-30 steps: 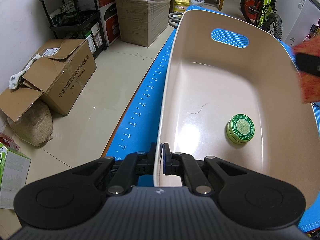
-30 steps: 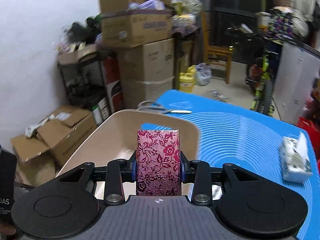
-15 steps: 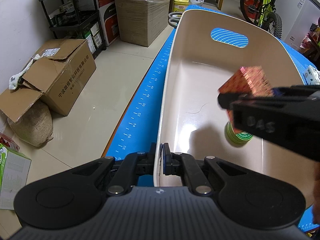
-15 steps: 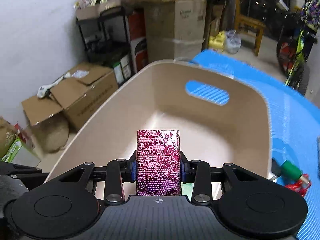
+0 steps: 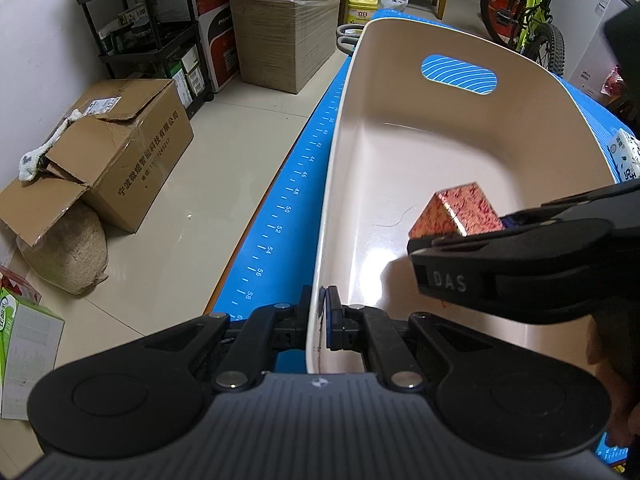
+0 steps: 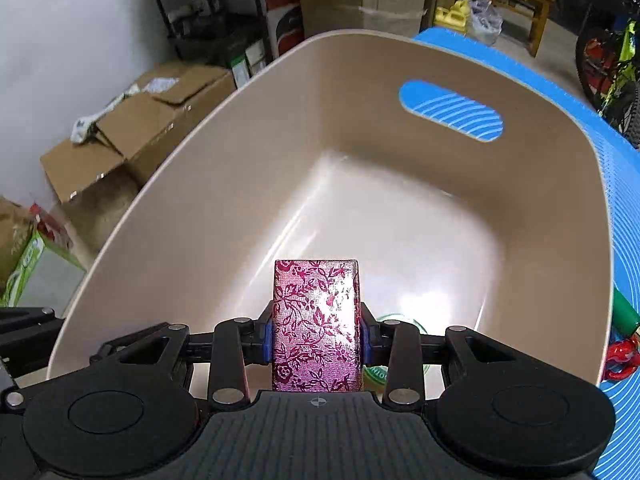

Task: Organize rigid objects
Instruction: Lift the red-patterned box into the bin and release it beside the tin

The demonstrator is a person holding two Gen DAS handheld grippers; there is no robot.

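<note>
Since the earlier frame the right gripper (image 6: pixel 318 344) has come down and tipped forward over the tub (image 5: pixel 400 160), so the floral box (image 6: pixel 316 328) now hangs inside the rim, above the tub floor, where before it was held over the blue mat (image 6: pixel 624 208). Its jaws are clamped on the two long sides of the box, which stands upright between the pads. The left gripper (image 5: pixel 320 316) has not shifted; its jaws are pinched tight on the near wall of the tub, steadying it. A green round tin (image 6: pixel 400 322) lies on the tub floor directly below and behind the box, mostly hidden by it in the right wrist view and fully hidden by the right gripper in the left wrist view. Judgement: the step in hand is lowering and releasing the box. To do it well, carry the box slightly toward the open middle of the floor so that it does not land on the tin, bring it close to the floor before opening, and keep the left hold firm until release. Risk: a high drop may tip the box or knock the tin.
</note>
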